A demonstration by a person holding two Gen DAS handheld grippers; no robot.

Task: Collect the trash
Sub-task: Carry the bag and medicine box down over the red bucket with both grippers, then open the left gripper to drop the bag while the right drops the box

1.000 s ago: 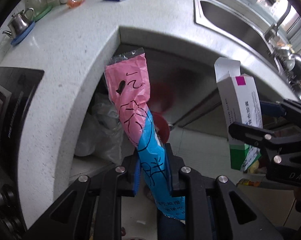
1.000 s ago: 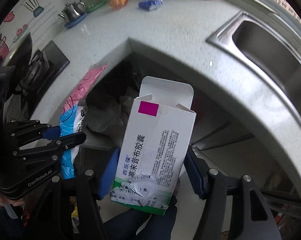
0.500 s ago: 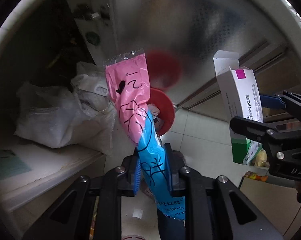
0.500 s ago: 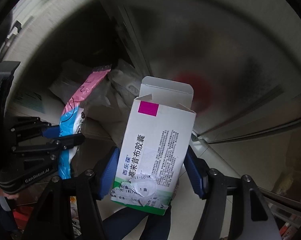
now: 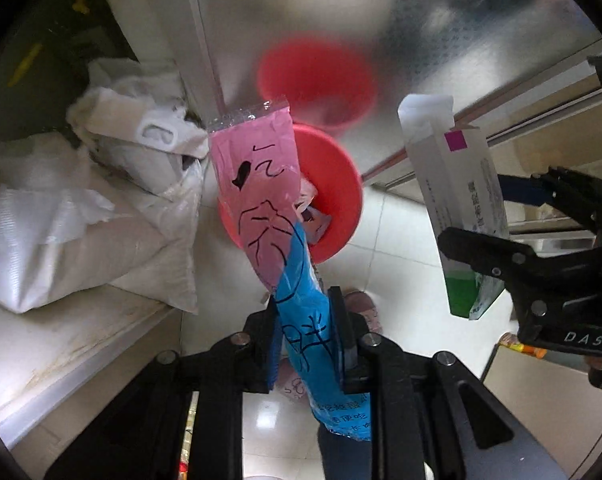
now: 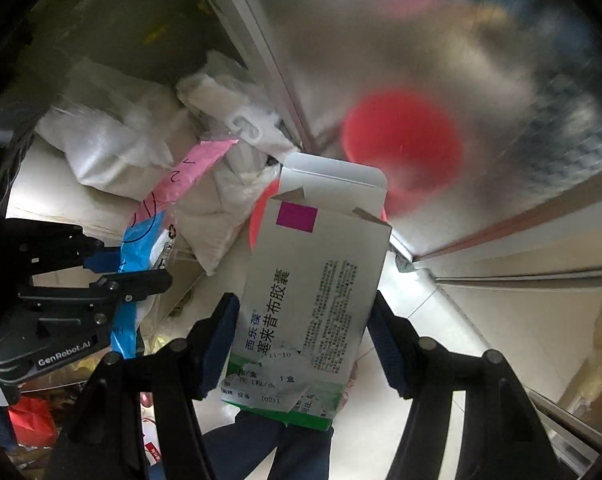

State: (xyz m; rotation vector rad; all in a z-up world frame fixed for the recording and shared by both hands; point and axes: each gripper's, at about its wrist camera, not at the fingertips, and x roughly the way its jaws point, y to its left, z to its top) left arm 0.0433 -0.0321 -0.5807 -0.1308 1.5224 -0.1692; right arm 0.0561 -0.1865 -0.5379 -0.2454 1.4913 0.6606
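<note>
My left gripper (image 5: 307, 320) is shut on a pink and blue plastic wrapper (image 5: 269, 208) that stands up between its fingers. Behind the wrapper a red bin (image 5: 333, 200) sits on the floor with scraps inside. My right gripper (image 6: 301, 344) is shut on an opened white and green medicine box (image 6: 309, 288), held upright; the red bin (image 6: 255, 220) shows partly behind its top. The box also shows in the left wrist view (image 5: 457, 200), right of the bin. The wrapper also shows in the right wrist view (image 6: 157, 216) at the left.
White sacks and plastic bags (image 5: 81, 208) lie on a low shelf left of the bin. A shiny metal cabinet panel (image 5: 421, 20) behind the bin mirrors it in red. The floor has pale tiles (image 5: 401, 240). A red bag (image 6: 29, 420) lies at the lower left.
Both grippers have dropped from countertop height to below the counter, toward the red bin. The counter and sink have left view. Both still hold their items.
</note>
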